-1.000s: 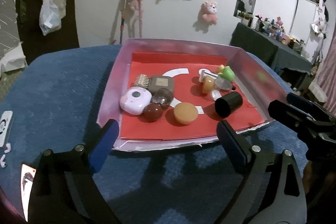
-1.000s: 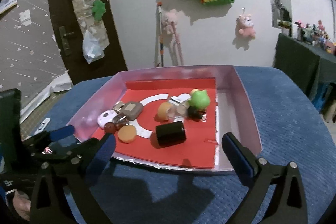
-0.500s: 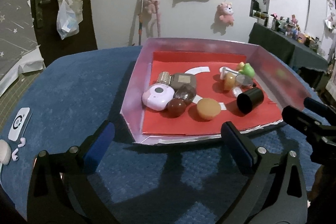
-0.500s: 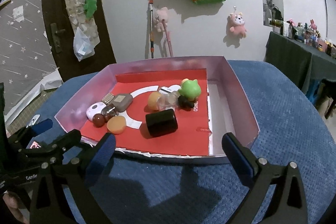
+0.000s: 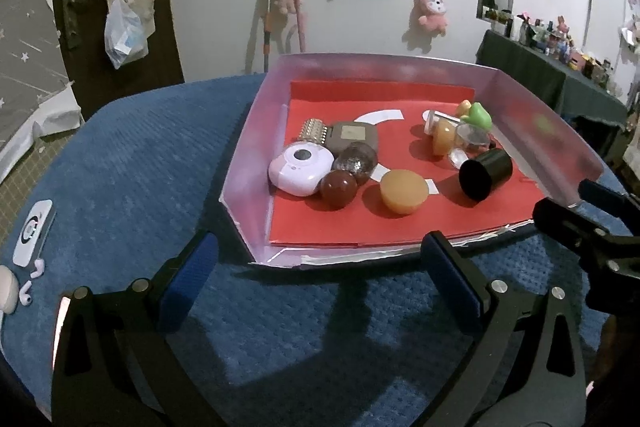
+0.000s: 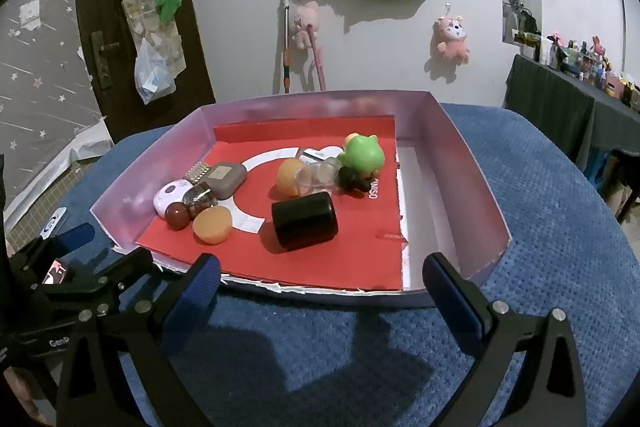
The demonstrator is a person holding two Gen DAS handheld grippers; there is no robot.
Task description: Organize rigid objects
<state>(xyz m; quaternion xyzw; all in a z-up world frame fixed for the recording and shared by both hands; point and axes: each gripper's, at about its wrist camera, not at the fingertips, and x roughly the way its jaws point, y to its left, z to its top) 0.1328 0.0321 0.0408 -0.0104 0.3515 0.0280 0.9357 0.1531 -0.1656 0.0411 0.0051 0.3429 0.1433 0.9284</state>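
Rigid objects are gathered in a shallow pale tray [image 5: 256, 131] lined with red paper [image 5: 400, 227], which is set on a blue-covered worktop [image 5: 132, 163]. Toward the tray's left side a white rounded case [image 5: 300, 169], a brown ball [image 5: 338, 189], a glittery sphere [image 5: 356, 157], a grey-brown case [image 5: 352, 137] and a studded piece [image 5: 312, 131] are clustered, touching one another. An orange dome-shaped piece [image 5: 402, 191] is seen just beside them. A black cylinder [image 6: 304, 221] lies on its side near the middle, and behind it a green frog figure [image 6: 362, 155], a clear jar [image 6: 320, 175] and an orange ball [image 6: 290, 175] are bunched together. The left tongs [image 5: 320, 283] are held wide apart over the worktop before the tray, having just been opening, with nothing between them. The right tongs [image 6: 320, 291] are likewise spread and empty.
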